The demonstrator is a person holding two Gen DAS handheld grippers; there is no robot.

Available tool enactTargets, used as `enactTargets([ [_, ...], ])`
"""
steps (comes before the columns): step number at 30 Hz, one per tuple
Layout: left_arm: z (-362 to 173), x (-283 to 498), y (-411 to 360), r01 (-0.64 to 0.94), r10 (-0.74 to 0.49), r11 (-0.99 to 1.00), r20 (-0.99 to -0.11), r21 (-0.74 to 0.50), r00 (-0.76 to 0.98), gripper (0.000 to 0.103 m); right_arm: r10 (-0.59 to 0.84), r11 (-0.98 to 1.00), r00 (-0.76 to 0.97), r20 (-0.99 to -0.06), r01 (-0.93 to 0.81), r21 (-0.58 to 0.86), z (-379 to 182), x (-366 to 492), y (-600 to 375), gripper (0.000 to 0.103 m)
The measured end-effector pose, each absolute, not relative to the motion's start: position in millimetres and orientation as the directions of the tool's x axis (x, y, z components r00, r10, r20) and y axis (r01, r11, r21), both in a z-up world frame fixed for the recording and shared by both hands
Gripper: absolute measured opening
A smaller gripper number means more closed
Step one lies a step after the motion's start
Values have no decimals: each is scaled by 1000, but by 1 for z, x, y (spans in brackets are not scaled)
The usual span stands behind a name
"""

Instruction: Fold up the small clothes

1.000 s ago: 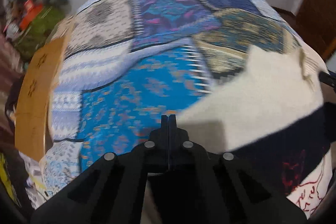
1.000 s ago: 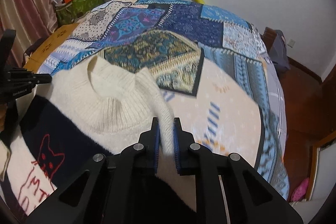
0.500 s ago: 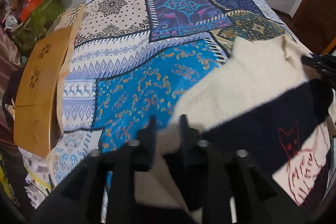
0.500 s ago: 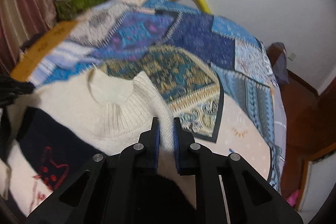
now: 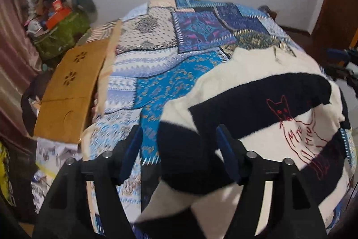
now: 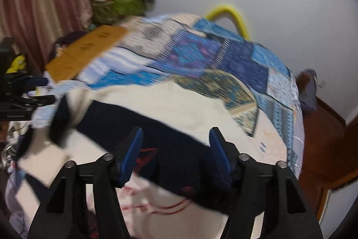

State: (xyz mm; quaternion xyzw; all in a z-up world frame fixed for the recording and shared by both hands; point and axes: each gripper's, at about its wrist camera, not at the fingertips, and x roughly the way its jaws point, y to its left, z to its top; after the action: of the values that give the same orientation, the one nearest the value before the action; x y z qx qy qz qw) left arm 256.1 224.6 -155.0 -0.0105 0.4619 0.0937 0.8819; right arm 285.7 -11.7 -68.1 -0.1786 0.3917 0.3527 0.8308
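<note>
A cream sweater (image 5: pixel 252 73) with a navy band and red cat outline lies on the patchwork bed (image 5: pixel 179 41), ahead of both wide-apart jaws. Only the left view shows the cat whole; the right view is blurred.

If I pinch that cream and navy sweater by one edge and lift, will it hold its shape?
Probably not: the sweater drapes in soft folds over the patchwork quilt, so it should sag. Its fuzzy knit likely grips the blue pads rather than slipping.

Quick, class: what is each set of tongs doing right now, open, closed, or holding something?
Left tongs: open, holding nothing, above the sweater.
Right tongs: open, holding nothing, above the same sweater.
</note>
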Motion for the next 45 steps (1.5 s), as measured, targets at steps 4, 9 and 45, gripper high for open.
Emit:
enactTargets([
  [4, -152, 225, 235, -214, 171, 975, -807, 57, 565, 77, 502, 632, 371, -782, -774, 39, -69, 250, 15, 61],
  [9, -166, 192, 246, -240, 204, 967, -819, 84, 537, 77, 512, 577, 253, -821, -810, 110, -106, 223, 53, 61],
  [45, -161, 189, 256, -300, 243, 951, -791, 79, 562, 77, 570, 667, 336, -749, -722, 183, -102, 253, 39, 4],
])
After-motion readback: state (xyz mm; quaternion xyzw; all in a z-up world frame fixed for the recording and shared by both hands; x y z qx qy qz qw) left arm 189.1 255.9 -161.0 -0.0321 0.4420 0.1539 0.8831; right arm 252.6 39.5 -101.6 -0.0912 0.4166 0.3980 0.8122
